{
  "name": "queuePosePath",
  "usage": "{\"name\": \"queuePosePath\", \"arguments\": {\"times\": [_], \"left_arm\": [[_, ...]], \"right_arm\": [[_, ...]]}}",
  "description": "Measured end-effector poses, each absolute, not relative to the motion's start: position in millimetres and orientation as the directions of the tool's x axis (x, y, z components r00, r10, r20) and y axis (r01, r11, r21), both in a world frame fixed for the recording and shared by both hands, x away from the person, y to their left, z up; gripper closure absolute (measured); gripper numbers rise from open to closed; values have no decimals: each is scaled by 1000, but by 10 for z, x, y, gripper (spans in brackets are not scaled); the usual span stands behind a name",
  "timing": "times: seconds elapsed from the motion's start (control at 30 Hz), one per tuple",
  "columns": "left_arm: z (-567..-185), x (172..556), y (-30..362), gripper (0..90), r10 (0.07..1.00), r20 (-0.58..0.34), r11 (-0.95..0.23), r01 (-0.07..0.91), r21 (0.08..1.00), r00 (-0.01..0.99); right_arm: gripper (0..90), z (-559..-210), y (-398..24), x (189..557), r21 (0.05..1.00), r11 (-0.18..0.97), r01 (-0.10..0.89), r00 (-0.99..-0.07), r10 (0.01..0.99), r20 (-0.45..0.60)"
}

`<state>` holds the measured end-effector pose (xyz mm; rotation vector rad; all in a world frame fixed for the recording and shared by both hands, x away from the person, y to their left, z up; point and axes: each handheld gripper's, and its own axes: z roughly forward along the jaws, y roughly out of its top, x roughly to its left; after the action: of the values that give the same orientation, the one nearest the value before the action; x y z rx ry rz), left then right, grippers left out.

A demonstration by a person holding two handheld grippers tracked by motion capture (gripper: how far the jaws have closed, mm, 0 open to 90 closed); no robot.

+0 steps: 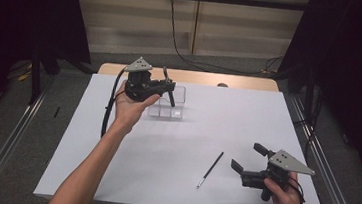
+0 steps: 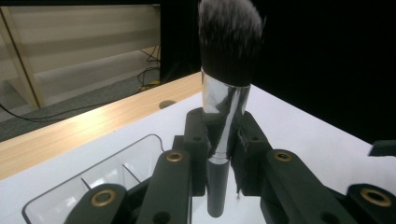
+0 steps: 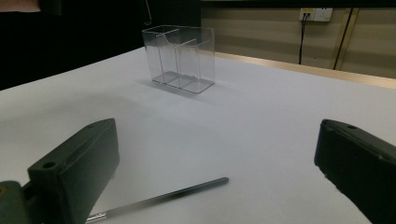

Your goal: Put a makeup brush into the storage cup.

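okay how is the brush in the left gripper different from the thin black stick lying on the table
The brush is clamped upright in the left gripper, above the clear organizer; the thin stick lies flat on the table, untouched. The brush is thick with a bristle head; the stick is slim. Both have dark handles.

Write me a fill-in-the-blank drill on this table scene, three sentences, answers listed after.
1. The left hand-held gripper is shut on a makeup ____ with dark bristles.
2. The clear organizer on the white table has nothing in it, and its walls are ____.
3. The thin black pencil lies flat on the table near the right hand-held gripper, whose jaws stand ____.

Missing words: brush; transparent; open
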<state>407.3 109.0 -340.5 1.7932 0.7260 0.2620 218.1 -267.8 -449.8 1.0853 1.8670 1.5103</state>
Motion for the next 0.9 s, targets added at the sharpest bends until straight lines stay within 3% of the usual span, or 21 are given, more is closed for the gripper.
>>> {"name": "queuePosePath", "arguments": {"times": [0.9], "left_arm": [[-3635, 4448, 871, 782, 648, -152, -178, 343, 922, 746]], "right_arm": [[0, -4515, -2667, 2193, 957, 75, 279, -572, 814, 103]]}}
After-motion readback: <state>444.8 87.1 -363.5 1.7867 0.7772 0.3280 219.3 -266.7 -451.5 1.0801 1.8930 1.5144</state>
